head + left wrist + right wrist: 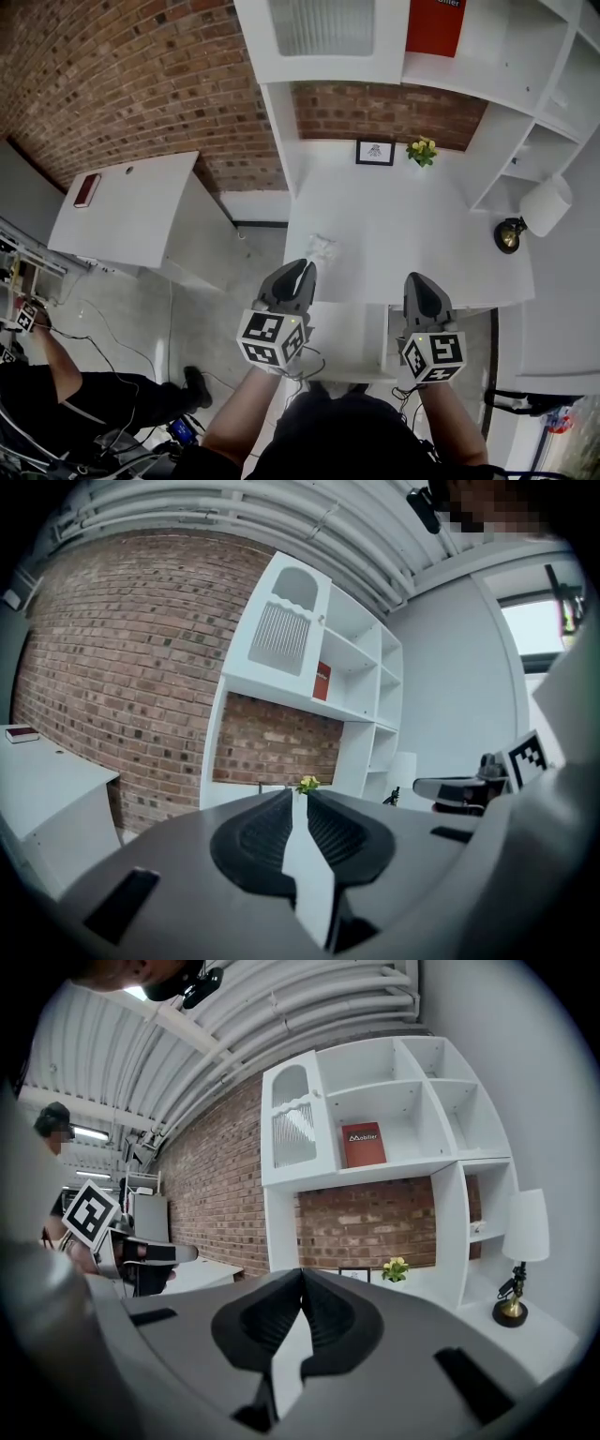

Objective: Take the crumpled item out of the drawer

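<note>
Left gripper [293, 794]: jaws nearly together, a thin slit between the tips, nothing in it. Only white tabletop [394, 225] shows through.
Right gripper [300, 1274]: jaws fully closed, tips touching, empty.
Head view: the two grippers are side by side at the near tabletop edge, left [302, 272], right [422, 279]. The pulled-out drawer [347, 333] sits below and between them.
Crumpled item [322, 248]: white, on the tabletop just past the left tips, out of the drawer. Can't tell whether it touches the tips.
Back of tabletop: frame [375, 152] and yellow flowers [423, 150] against the brick wall [384, 111]. Lamp [544, 208] far right.
</note>
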{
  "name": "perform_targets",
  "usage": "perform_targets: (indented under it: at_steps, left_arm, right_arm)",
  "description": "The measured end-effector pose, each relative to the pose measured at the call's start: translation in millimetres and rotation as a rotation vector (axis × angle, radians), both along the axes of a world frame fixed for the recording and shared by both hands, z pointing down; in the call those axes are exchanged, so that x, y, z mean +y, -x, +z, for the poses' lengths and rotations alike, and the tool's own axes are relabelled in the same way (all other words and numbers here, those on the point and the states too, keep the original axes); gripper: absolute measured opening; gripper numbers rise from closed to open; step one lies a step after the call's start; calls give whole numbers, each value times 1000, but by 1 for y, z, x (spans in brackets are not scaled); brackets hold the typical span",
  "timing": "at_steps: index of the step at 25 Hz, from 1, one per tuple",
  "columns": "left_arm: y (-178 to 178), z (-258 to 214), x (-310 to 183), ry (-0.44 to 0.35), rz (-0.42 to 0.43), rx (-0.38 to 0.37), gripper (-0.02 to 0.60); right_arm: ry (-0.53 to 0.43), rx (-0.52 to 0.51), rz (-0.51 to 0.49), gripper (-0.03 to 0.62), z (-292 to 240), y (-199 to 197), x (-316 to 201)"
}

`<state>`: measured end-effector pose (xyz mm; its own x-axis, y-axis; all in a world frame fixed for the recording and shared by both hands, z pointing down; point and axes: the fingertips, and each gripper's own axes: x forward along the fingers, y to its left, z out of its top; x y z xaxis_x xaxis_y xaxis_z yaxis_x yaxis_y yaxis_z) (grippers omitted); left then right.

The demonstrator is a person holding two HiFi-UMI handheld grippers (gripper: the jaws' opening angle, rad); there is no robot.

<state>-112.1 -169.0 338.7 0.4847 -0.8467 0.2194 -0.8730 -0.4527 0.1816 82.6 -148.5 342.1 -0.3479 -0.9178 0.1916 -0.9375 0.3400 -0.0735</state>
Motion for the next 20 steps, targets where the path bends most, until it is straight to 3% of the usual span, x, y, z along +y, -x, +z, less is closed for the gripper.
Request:
perform_targets:
  at_steps: [10,20]
  left_arm:
    - [1,-12,17,-49,8,-14,21]
    - [2,-12,16,-49,6,-17,18]
  right_arm:
    - [-48,28,-20,2,-17,9,4]
    - [-54,25,-25,1,-20,13,-1]
